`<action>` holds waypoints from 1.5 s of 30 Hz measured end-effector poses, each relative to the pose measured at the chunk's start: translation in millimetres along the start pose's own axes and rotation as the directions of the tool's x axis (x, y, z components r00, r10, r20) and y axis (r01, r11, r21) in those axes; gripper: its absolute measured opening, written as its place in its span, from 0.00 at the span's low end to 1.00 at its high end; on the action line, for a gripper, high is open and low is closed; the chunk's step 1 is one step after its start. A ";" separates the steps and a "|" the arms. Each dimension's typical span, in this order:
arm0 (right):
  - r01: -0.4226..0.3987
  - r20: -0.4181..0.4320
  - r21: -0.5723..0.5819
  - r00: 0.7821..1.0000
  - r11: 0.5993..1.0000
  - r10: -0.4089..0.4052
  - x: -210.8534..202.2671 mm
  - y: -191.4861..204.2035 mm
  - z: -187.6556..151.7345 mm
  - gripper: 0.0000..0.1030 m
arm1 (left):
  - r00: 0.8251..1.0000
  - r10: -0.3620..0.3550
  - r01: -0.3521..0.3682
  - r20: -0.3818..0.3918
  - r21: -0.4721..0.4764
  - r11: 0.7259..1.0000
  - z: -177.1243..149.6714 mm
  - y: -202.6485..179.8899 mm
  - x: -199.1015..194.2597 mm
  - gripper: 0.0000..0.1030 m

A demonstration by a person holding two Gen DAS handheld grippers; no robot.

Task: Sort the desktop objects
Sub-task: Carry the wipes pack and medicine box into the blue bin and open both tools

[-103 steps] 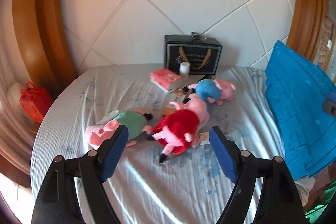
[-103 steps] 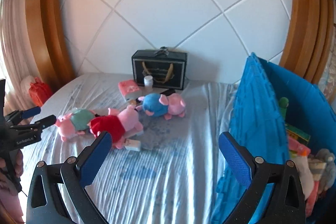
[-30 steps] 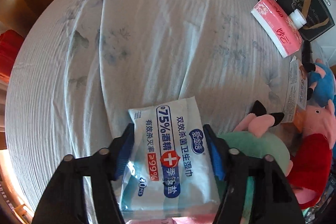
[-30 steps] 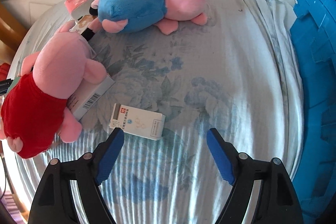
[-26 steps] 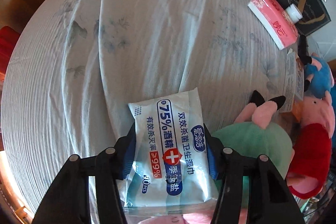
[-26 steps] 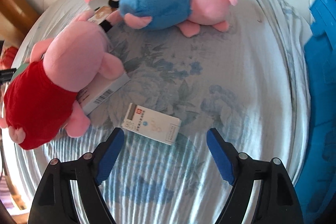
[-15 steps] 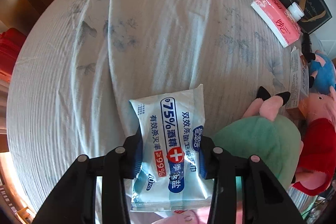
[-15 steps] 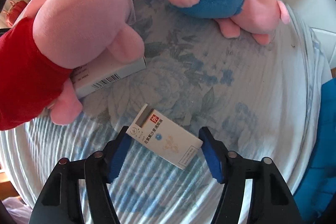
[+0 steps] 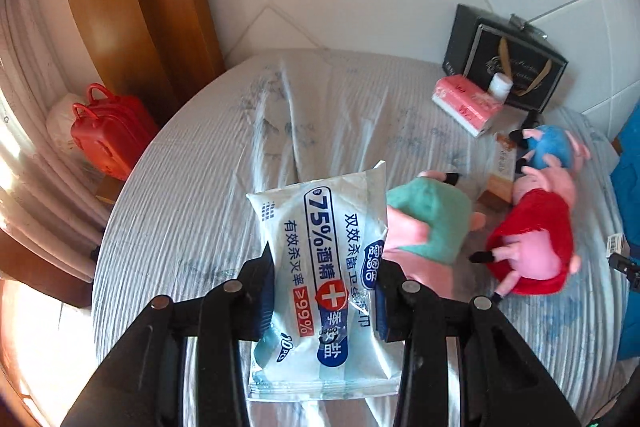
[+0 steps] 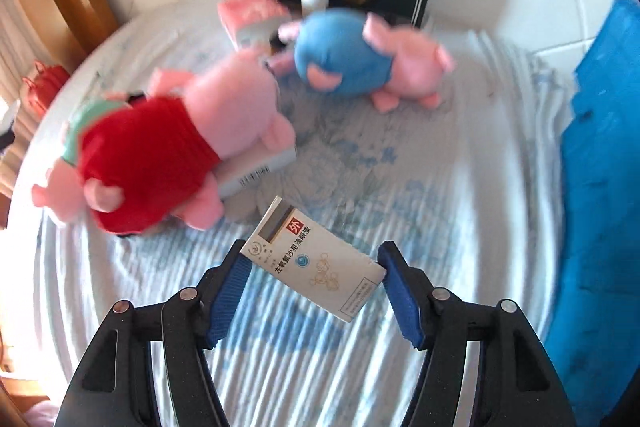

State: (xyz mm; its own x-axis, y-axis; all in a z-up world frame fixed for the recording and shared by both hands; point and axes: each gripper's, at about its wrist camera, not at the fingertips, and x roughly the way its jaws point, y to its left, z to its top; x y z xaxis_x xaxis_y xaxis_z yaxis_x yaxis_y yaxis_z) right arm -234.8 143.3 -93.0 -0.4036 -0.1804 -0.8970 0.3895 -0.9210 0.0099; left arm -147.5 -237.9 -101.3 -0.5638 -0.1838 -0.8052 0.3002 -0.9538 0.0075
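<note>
My left gripper point(image 9: 324, 287) is shut on a pale blue pack of alcohol wipes point(image 9: 324, 267) and holds it above the striped cloth point(image 9: 192, 195). My right gripper point(image 10: 314, 279) is shut on a small white medicine box point(image 10: 316, 267), held lifted and tilted over the cloth point(image 10: 460, 187). Three plush pigs lie on the cloth: a green one point(image 9: 428, 223), a red one point(image 10: 160, 151) and a blue one point(image 10: 344, 51). The red pig lies on a grey box point(image 10: 256, 171).
A pink tissue pack point(image 9: 466, 105), a small white bottle point(image 9: 500, 85) and a black gift box point(image 9: 508, 67) stand at the back by the wall. A blue bin point(image 10: 600, 167) stands at the right. A red bag point(image 9: 108, 131) sits beyond the left edge.
Both grippers have risen and tilted up with their loads. The wipes pack left the cloth in the left gripper. The right gripper closed on the medicine box and lifted it.
</note>
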 end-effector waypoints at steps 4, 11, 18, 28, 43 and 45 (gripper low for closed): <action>0.027 0.161 0.009 0.987 1.000 -0.028 -61.6 -7.7 -11.6 0.63 | 0.996 -0.048 0.042 0.079 0.074 0.996 -9.6 -37.0 -51.0 0.36; 0.102 0.404 0.082 0.906 0.991 -0.127 -184.6 -23.8 -25.3 0.63 | 0.944 -0.259 0.215 0.204 0.216 0.952 -17.6 -136.5 -134.4 0.36; 0.174 0.536 0.219 0.801 0.960 -0.268 -278.8 -78.9 -77.2 0.63 | 0.844 -0.477 0.374 0.247 0.366 0.852 -17.8 -246.6 -207.5 0.36; 0.310 0.481 0.421 0.720 0.852 -0.500 -326.4 -198.0 -143.0 0.63 | 0.713 -0.677 0.470 0.184 0.591 0.655 -34.8 -434.4 -276.5 0.36; 0.450 0.320 0.478 0.711 0.755 -0.626 -297.8 -309.2 -196.6 0.64 | 0.729 -0.684 0.476 0.018 0.705 0.526 -86.7 -595.8 -297.2 0.36; 0.453 0.315 0.471 0.715 0.757 -0.624 -293.8 -317.1 -197.7 0.64 | 0.743 -0.669 0.465 0.020 0.703 0.538 -88.8 -600.5 -295.0 0.37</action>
State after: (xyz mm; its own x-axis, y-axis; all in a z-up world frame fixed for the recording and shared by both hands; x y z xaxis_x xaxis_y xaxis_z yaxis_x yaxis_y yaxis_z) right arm -76.1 556.6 80.0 -0.7924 0.3369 -0.5086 -0.2780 -0.9415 -0.1905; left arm -93.2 410.2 79.1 -0.6354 0.4970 -0.5910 -0.6420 -0.7653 0.0465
